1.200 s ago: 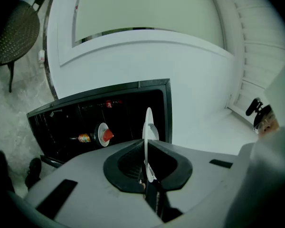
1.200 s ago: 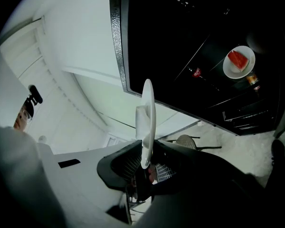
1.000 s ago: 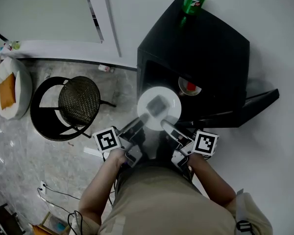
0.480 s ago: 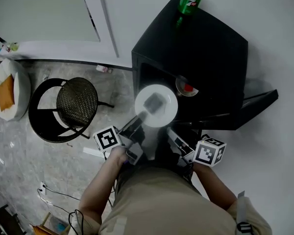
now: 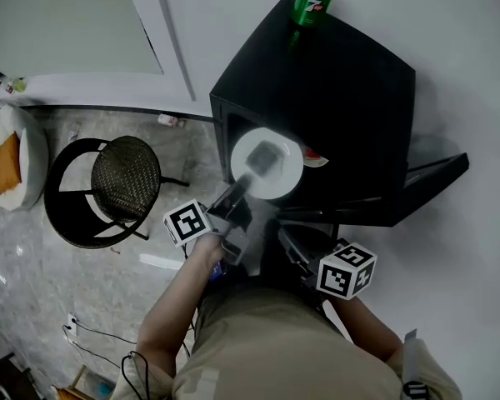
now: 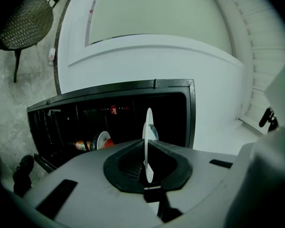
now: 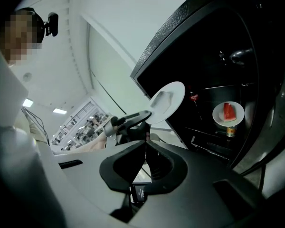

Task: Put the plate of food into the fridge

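A white plate point(image 5: 267, 163) carrying a pale piece of food hangs in front of the dark opening of the small black fridge point(image 5: 350, 73). My left gripper point(image 5: 243, 183) is shut on the plate's near rim. In the left gripper view the plate point(image 6: 147, 122) stands edge-on between the left gripper's point(image 6: 147, 148) pads. My right gripper point(image 5: 285, 233) sits lower, apart from the plate. Its jaws have just been closing and nothing is between them; the right gripper point(image 7: 145, 146) looks past them at the plate point(image 7: 167, 101).
Inside the fridge a shelf holds a second plate with a watermelon slice point(image 7: 228, 113) above a small jar point(image 7: 231, 131). The fridge door point(image 5: 433, 177) stands open to the right. A green can point(image 5: 313, 1) tops the fridge. A wicker chair point(image 5: 129, 169) stands to the left.
The right gripper let go of the plate's right rim, drew back toward the person and shut. The left gripper alone carried the plate further toward the fridge opening.
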{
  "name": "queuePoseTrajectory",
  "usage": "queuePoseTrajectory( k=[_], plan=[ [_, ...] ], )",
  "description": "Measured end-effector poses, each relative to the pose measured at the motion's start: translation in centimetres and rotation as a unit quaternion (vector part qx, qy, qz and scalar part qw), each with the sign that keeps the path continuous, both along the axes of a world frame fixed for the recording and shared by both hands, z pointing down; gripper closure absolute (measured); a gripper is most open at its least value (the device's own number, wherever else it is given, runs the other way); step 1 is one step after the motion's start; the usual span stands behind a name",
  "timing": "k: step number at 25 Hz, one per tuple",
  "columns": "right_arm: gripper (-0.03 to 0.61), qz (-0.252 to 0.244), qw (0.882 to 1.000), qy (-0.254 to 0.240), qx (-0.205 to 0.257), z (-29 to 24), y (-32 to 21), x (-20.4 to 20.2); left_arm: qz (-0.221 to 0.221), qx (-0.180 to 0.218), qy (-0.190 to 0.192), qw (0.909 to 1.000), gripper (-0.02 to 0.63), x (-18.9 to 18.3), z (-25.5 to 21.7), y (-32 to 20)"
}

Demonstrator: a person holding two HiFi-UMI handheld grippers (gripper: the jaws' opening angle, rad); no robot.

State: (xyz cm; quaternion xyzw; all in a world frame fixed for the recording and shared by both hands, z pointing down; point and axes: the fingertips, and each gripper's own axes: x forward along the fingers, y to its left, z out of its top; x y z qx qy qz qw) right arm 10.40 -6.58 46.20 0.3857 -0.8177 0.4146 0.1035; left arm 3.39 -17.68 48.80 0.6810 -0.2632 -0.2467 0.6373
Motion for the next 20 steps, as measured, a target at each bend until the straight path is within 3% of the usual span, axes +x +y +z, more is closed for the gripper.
queuePoseTrajectory(
  k=[20],
  plan=[
    [0.555, -0.032, 0.999, -0.014, 0.006, -0.4, -0.8, 0.7, -0.046, -0.014, 0.011, 0.9988, 0.598, 2.1, 0.9, -5.1]
  ],
)
